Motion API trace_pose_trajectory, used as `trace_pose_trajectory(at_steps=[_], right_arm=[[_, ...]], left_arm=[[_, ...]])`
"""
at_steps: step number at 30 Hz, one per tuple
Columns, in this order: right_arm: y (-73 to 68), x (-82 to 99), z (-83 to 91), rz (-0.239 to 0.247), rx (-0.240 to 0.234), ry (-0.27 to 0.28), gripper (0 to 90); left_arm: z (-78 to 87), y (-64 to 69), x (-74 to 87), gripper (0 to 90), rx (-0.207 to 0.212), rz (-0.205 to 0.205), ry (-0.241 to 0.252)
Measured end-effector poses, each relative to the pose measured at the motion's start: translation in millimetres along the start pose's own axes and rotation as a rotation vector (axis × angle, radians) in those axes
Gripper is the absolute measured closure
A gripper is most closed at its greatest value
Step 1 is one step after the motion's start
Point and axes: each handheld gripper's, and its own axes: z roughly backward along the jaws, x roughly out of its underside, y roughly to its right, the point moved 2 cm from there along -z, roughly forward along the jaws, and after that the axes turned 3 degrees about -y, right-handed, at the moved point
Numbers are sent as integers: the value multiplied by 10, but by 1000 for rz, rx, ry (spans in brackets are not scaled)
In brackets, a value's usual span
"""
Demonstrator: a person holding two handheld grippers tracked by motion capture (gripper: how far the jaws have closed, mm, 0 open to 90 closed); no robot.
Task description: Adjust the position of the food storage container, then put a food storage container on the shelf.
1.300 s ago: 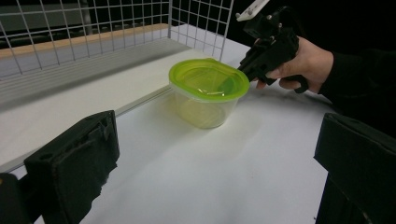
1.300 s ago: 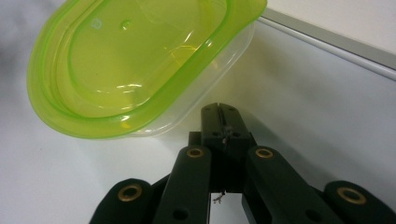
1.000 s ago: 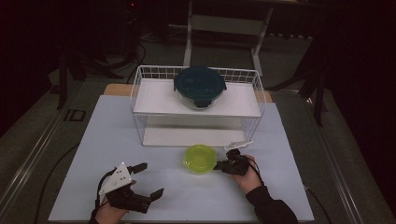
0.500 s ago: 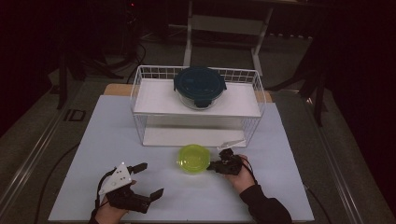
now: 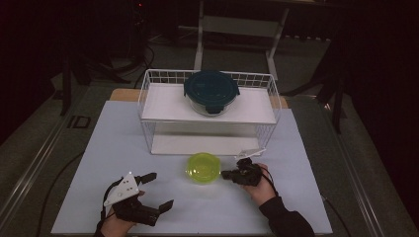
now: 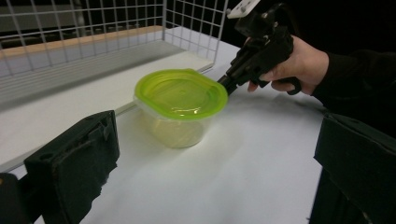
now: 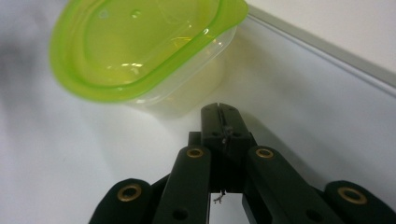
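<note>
— Tongs first: how are they sitting around the green-lidded container [image 5: 203,168]?

— Right tongs [image 5: 226,174] are pressing their jaws together with nothing between them, tips just beside the container's rim, on its right. Left tongs [image 5: 157,189] are gaping wide and gripping nothing, resting well to the container's near left.

— And the container itself?

— It is standing upright on the counter [image 5: 306,163], lid on, just in front of the white wire rack [image 5: 148,98]. On the rack's upper shelf, behind the container, a dark teal-lidded bowl [image 5: 211,91] is sitting.
</note>
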Motion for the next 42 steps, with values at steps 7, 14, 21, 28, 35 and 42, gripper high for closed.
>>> trace_pose_trajectory(at_steps=[7,14,21,28,35,42], right_arm=[[-58,56,341,14,14,74,795],[-195,71,634,25,18,153,554],[-303,9,798,26,17,218,361],[-332,-139,864,23,-2,268,152],[-303,-244,800,-9,-17,272,140],[-157,-329,634,-59,-54,270,137]], left_arm=[[-10,-4,-19,0,26,12,4],[-10,-5,-120,0,76,33,-19],[-10,-24,-323,0,58,15,-9],[-108,-103,-546,0,58,20,-35],[-226,-180,-628,0,73,40,-45],[-465,-330,-636,0,96,138,-89]])
